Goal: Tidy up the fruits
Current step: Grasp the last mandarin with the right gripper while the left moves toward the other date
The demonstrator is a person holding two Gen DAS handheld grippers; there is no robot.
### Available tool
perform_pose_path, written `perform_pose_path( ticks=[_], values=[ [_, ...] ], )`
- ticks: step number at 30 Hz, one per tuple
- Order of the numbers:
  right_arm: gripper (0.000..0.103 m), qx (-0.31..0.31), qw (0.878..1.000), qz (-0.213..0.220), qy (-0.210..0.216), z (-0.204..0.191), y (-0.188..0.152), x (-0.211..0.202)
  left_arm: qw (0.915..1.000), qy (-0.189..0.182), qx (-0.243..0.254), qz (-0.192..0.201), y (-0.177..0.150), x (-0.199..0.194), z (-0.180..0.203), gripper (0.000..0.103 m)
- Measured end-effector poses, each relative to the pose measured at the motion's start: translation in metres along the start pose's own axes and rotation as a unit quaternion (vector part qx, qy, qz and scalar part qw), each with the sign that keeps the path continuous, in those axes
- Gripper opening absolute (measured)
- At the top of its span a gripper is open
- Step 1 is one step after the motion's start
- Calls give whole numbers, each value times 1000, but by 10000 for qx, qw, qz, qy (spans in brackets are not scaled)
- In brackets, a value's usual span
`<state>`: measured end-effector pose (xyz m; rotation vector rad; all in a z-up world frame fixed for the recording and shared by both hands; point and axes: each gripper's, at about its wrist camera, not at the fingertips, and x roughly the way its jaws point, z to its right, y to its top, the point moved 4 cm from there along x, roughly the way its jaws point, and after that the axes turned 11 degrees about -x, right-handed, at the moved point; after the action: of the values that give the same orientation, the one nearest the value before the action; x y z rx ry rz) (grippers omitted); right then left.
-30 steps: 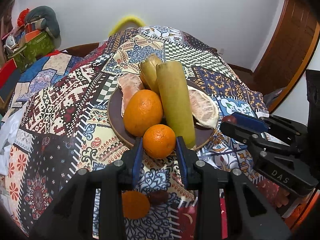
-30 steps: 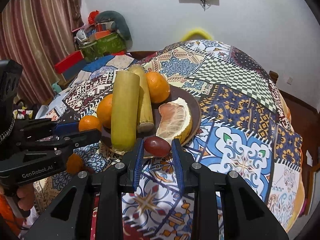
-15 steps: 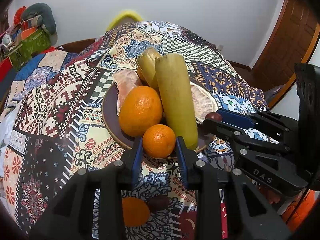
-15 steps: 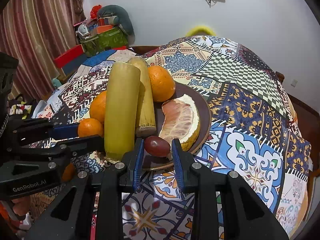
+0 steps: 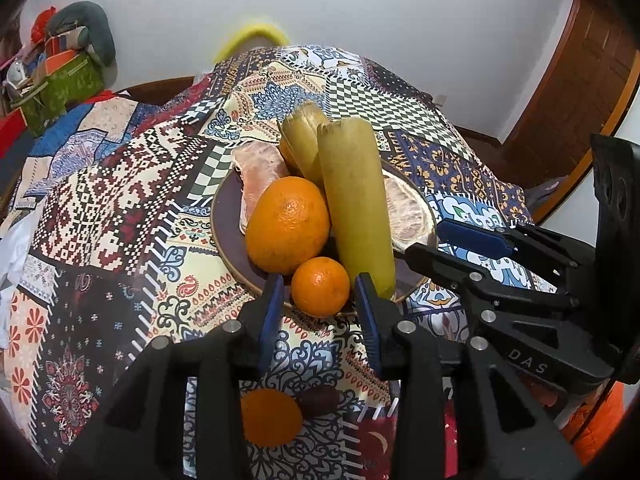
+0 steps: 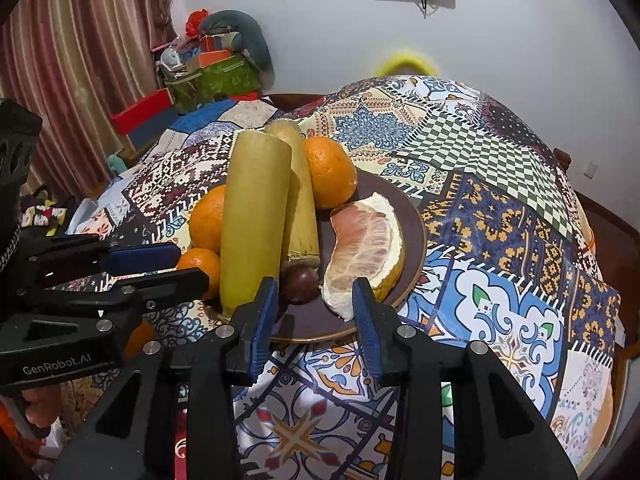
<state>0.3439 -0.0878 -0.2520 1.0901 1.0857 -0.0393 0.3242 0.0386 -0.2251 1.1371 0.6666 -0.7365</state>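
Observation:
A brown plate holds two sugarcane pieces, a large orange, a second orange and pomelo segments. My left gripper is open, its jaws either side of a small orange resting at the plate's near rim. My right gripper is open; a dark red plum lies on the plate just beyond its jaws. Another small orange and a dark plum lie on the cloth below the left gripper.
The table carries a patchwork cloth. A green basket with clutter and curtains stand at the left, a wooden door at the right. The other gripper shows at each view's side.
Both grippers moved forward to the plate. The right gripper opened and let the plum go onto the plate. The left gripper's jaws widened around the small orange, which now rests at the rim.

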Motion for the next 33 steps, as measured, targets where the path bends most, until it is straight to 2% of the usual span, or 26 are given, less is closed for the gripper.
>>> perform_pose_path(
  ticks=[7, 17, 24, 26, 33],
  values=[
    [35, -1, 9999, 105, 40, -12, 2, -19, 9998, 81, -49, 183, -5, -26, -8, 36],
    [35, -403, 9989, 90, 242, -62, 4, -30, 9983, 370, -181, 403, -28, -75, -43, 37],
    [35, -671, 9965, -191, 466, -98, -5, -15, 9977, 481, -193, 429, -46, -92, -66, 40],
    [35, -717, 9956, -303, 530, -108, -7, -9, 9977, 485, -205, 436, -51, -94, -72, 43],
    [35, -834, 9920, -611, 725, -129, -12, 15, 9975, 536, -335, 331, -62, -88, -92, 43]
  ],
)
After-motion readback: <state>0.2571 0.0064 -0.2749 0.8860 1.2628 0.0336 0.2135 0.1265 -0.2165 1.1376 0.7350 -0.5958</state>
